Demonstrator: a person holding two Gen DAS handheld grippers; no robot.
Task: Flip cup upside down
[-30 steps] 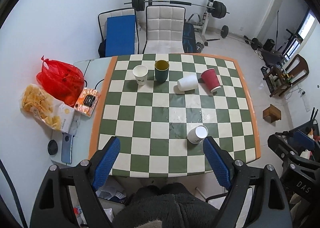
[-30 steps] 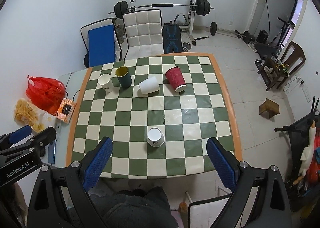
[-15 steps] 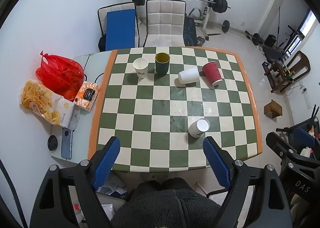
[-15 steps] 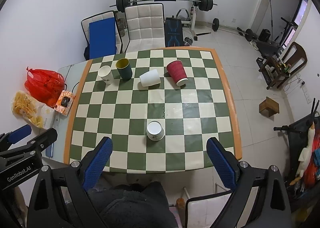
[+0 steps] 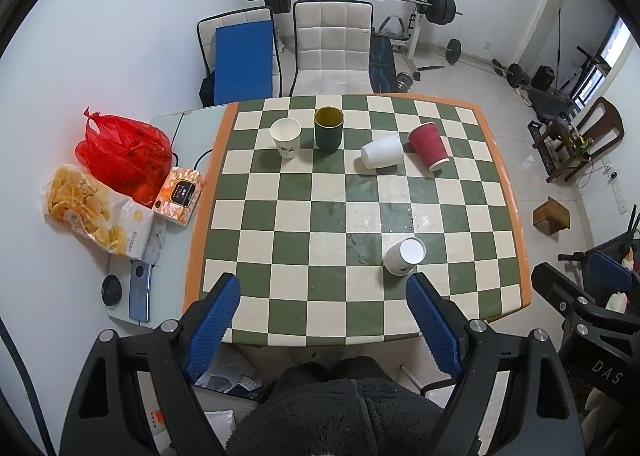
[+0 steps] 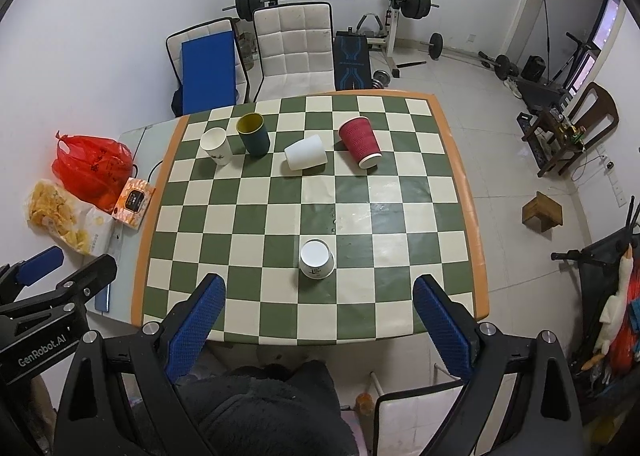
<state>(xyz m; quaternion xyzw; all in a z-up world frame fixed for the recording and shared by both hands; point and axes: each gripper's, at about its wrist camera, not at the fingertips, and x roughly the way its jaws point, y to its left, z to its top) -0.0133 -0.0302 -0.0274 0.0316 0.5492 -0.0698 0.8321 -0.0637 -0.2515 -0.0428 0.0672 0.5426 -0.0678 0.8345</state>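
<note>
A white paper cup (image 5: 403,256) (image 6: 317,259) stands upside down on the checkered table (image 5: 280,224) (image 6: 248,224), near its front. At the back stand an upright white paper cup (image 5: 285,137) (image 6: 217,145) and an upright dark green cup (image 5: 329,129) (image 6: 253,134). A plain white cup (image 5: 381,152) (image 6: 305,153) and a red ribbed cup (image 5: 429,146) (image 6: 360,141) lie on their sides. My left gripper (image 5: 323,312) and right gripper (image 6: 320,314) are open and empty, held high above the table's front edge.
A side table at the left holds a red plastic bag (image 5: 122,154), a bag of chips (image 5: 90,208), a tissue pack (image 5: 180,195) and a phone (image 5: 140,296). Two chairs (image 5: 332,48) and a barbell rack stand behind. Water drops lie mid-table.
Both grippers have risen and drawn back from the table, so the table looks smaller and farther. The cups have not moved.
</note>
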